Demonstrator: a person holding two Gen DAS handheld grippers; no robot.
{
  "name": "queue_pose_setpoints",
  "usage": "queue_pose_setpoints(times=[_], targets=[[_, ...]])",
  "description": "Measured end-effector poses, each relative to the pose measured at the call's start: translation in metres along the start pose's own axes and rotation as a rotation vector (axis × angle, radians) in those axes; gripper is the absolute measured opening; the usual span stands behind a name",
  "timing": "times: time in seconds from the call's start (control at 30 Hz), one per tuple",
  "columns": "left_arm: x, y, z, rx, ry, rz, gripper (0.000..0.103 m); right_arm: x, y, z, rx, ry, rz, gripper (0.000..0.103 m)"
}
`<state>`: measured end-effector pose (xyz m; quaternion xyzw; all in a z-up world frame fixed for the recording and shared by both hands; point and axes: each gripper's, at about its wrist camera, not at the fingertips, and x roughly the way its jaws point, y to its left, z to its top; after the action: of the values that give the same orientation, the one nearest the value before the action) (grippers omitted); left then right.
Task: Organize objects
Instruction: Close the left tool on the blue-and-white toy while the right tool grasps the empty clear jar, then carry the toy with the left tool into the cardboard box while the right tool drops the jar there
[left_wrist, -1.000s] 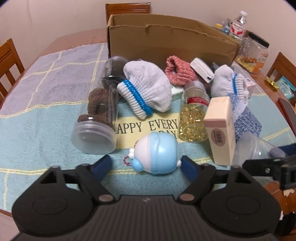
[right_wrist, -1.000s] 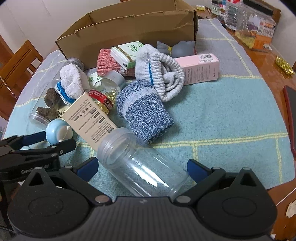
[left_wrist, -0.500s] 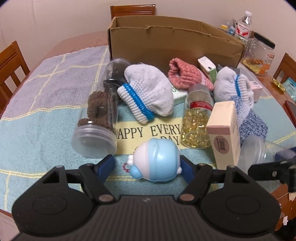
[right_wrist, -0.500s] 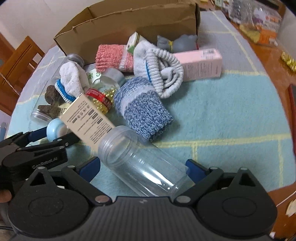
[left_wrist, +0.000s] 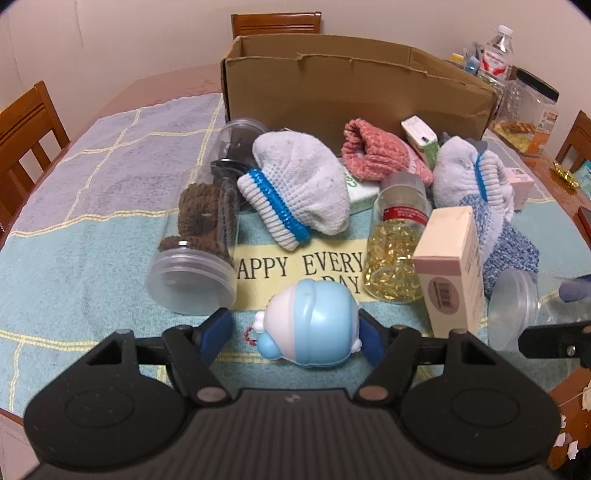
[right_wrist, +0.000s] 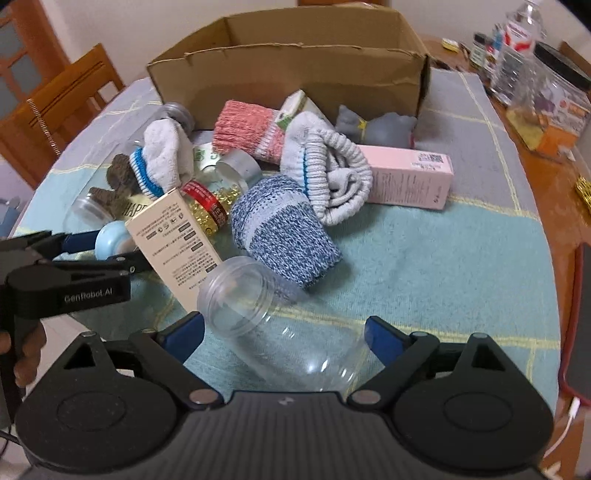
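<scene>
Both claws open, each straddling one item on the towel-covered table.

My left gripper (left_wrist: 295, 330) sits spread around the blue-and-white egg-shaped toy (left_wrist: 309, 326); right finger touches or nearly touches it, left one is clear. My right gripper (right_wrist: 284, 332) is spread around the empty clear jar (right_wrist: 280, 321) lying on its side, mouth pointing far-left, no contact visible. Right wrist view alone shows the grey plush (right_wrist: 380, 127) and the full pink box (right_wrist: 408, 176) near the cardboard box (right_wrist: 295, 74); left wrist view alone shows the "APPY EVERY DAY" print on the towel (left_wrist: 92, 258) and the far chair (left_wrist: 276, 25). Beige carton (left_wrist: 452, 273) lies between toy and jar. Wooden table (right_wrist: 546, 192), cream walls.
</scene>
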<state>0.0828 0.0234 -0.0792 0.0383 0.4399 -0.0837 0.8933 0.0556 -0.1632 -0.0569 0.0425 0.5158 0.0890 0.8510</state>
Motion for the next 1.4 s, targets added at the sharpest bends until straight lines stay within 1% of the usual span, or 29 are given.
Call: queue_pose_setpoints(times=[0.07, 0.2, 0.3, 0.4, 0.47, 0.5, 0.67, 0.87, 0.93, 1.0, 1.07, 1.13, 1.23, 1.4], targets=[[0.0, 0.0, 0.0, -0.002, 0.001, 0.001, 0.071, 0.001, -0.009, 0.0, 0.014, 0.001, 0.009, 0.103], [0.0, -0.002, 0.001, -0.002, 0.001, 0.004, 0.071, -0.002, -0.023, 0.001, 0.041, 0.0, 0.042, 0.103], [0.001, -0.002, 0.001, 0.0, 0.005, 0.005, 0.072, -0.004, -0.026, 0.001, 0.05, 0.015, 0.029, 0.103], [0.0, -0.003, 0.001, 0.0, 0.008, 0.006, 0.072, -0.005, -0.03, -0.002, 0.123, 0.047, 0.015, 0.103], [0.0, -0.003, 0.002, -0.002, 0.01, 0.007, 0.072, -0.003, -0.03, -0.004, 0.179, 0.077, -0.003, 0.103], [0.0, -0.004, 0.002, 0.0, 0.01, 0.004, 0.072, -0.004, -0.029, -0.006, 0.208, 0.079, -0.009, 0.103], [-0.001, -0.005, -0.001, 0.029, 0.007, -0.011, 0.072, -0.006, -0.021, -0.009, 0.296, 0.064, 0.022, 0.103], [0.0, -0.003, 0.002, 0.034, 0.004, -0.035, 0.071, 0.01, -0.011, -0.004, 0.365, 0.083, -0.039, 0.103], [0.0, -0.001, 0.003, 0.03, -0.001, -0.044, 0.069, 0.011, -0.008, -0.003, 0.375, 0.076, -0.061, 0.103], [0.0, 0.0, 0.003, 0.025, -0.001, -0.054, 0.064, 0.011, -0.007, -0.003, 0.38, 0.075, -0.077, 0.103], [-0.001, 0.002, 0.004, 0.019, -0.002, -0.063, 0.055, 0.011, -0.005, -0.002, 0.378, 0.075, -0.095, 0.103], [-0.001, 0.005, 0.005, 0.014, -0.001, -0.072, 0.055, 0.011, -0.004, -0.002, 0.376, 0.076, -0.109, 0.1], [-0.003, 0.008, 0.005, 0.015, 0.003, -0.083, 0.054, 0.011, -0.004, -0.002, 0.384, 0.078, -0.12, 0.1], [-0.008, 0.01, 0.009, 0.052, 0.01, -0.097, 0.053, 0.008, -0.004, 0.001, 0.37, 0.093, -0.14, 0.099]])
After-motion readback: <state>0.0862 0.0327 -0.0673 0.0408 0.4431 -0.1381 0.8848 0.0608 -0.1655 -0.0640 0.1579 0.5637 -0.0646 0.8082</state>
